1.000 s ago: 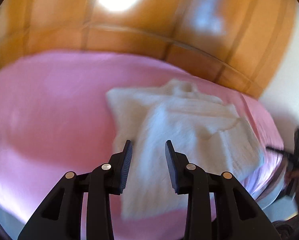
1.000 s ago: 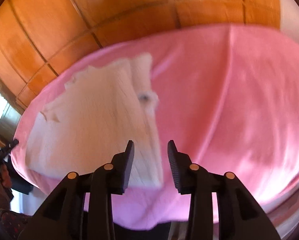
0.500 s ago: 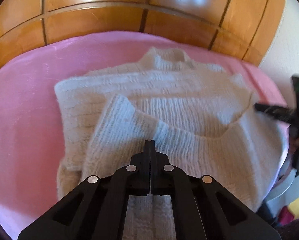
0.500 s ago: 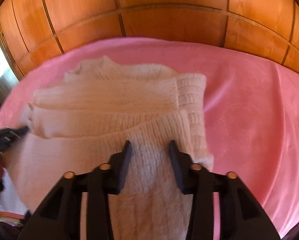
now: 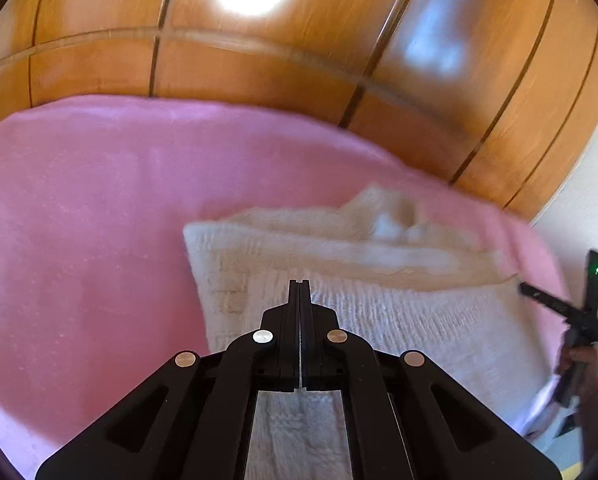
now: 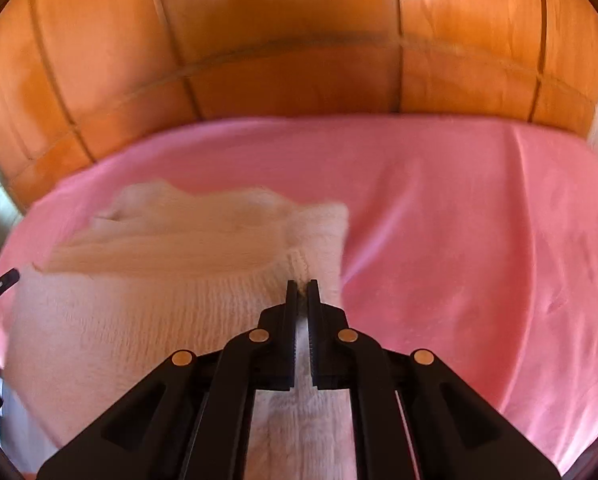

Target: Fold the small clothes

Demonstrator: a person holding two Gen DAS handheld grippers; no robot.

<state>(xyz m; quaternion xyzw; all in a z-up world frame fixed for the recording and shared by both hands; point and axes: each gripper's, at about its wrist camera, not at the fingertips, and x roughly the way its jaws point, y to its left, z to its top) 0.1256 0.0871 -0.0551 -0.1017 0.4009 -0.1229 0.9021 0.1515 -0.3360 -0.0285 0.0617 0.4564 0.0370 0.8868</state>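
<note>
A white knitted sweater [image 5: 399,320] lies on a pink blanket [image 5: 79,240], its collar toward the wooden wall. My left gripper [image 5: 300,282] is shut, with the sweater's near edge pinched at its tips and knit hanging below its arms. In the right wrist view my right gripper [image 6: 302,284] is shut on the sweater [image 6: 159,300] near its right side, white fabric showing between the jaws. Each view shows the other gripper at the far corner of the same edge: the right gripper [image 5: 525,289] and the left gripper [image 6: 13,276]. Motion blur softens the collar.
The pink blanket [image 6: 479,240] spreads wide to the left of the sweater in the left wrist view and to its right in the right wrist view. A glossy wooden panel wall [image 5: 259,72] runs along the far edge. A person's hand [image 5: 579,360] holds the right gripper.
Both grippers went from open to shut, the left first, then the right around the sweater's near edge. Both views have since shifted and the near edge now sits raised over the sweater's body.
</note>
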